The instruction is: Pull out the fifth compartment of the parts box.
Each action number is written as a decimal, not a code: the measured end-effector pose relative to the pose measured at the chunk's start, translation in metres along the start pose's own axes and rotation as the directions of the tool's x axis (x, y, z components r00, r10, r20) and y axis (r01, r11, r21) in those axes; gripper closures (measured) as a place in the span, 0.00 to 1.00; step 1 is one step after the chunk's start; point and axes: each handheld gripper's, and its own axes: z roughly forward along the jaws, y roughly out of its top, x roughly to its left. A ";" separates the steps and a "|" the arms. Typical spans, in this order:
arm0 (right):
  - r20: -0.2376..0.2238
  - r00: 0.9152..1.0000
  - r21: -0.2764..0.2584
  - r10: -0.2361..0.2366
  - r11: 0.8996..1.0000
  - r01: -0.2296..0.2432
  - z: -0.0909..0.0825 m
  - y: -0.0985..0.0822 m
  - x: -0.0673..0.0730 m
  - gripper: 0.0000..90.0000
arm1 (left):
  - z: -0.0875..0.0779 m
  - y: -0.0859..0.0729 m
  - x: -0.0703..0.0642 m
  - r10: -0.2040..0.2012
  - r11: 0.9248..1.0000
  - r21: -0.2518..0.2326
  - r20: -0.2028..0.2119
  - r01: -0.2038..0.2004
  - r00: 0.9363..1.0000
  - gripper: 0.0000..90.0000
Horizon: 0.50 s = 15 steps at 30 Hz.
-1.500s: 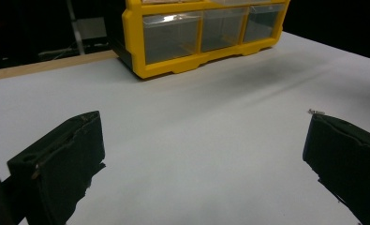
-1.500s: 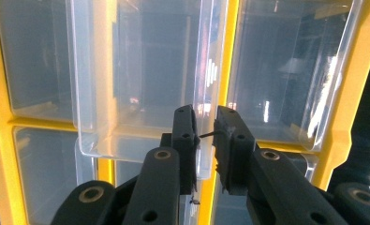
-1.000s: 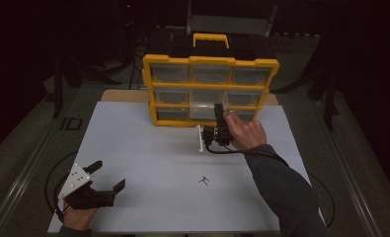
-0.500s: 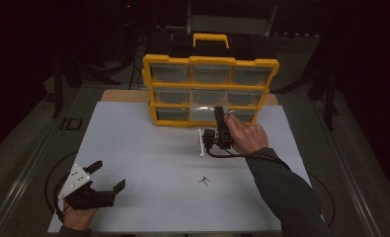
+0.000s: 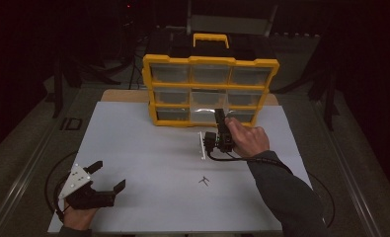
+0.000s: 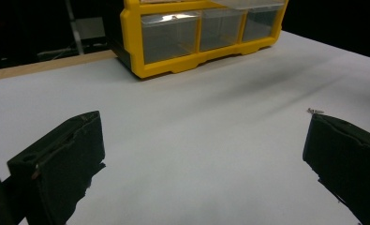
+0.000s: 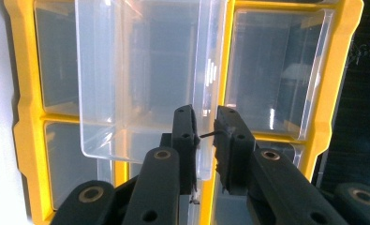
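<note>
clear drawer (image 7: 140,84) | pulled partway out of yellow organizer (image 5: 211,63) on bench | right tongs (image 7: 206,124) clamped on its front wall | left tongs (image 5: 106,177) apart, idle | light, stiff, slick plastic; grip front lip squarely

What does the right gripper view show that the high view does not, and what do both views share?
Right gripper view: the right gripper shut on the front wall of a clear drawer pulled out of the yellow organizer, with a thin dark pin at the jaws.
High view: the left gripper open over the white table, a small dark piece and the black handle.
Both: organizer, drawer, right gripper.
</note>
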 end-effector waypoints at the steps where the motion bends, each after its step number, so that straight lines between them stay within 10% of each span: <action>1: -0.005 1.000 0.006 -0.001 1.000 0.001 -0.001 0.000 0.000 0.87 | 0.000 0.000 0.000 0.000 1.000 -0.001 0.001 0.000 1.000 0.00; 15: -0.001 1.000 -0.004 0.006 1.000 -0.006 -0.004 -0.001 0.004 0.86 | 0.001 0.000 -0.001 0.001 1.000 0.002 0.004 -0.001 1.000 0.00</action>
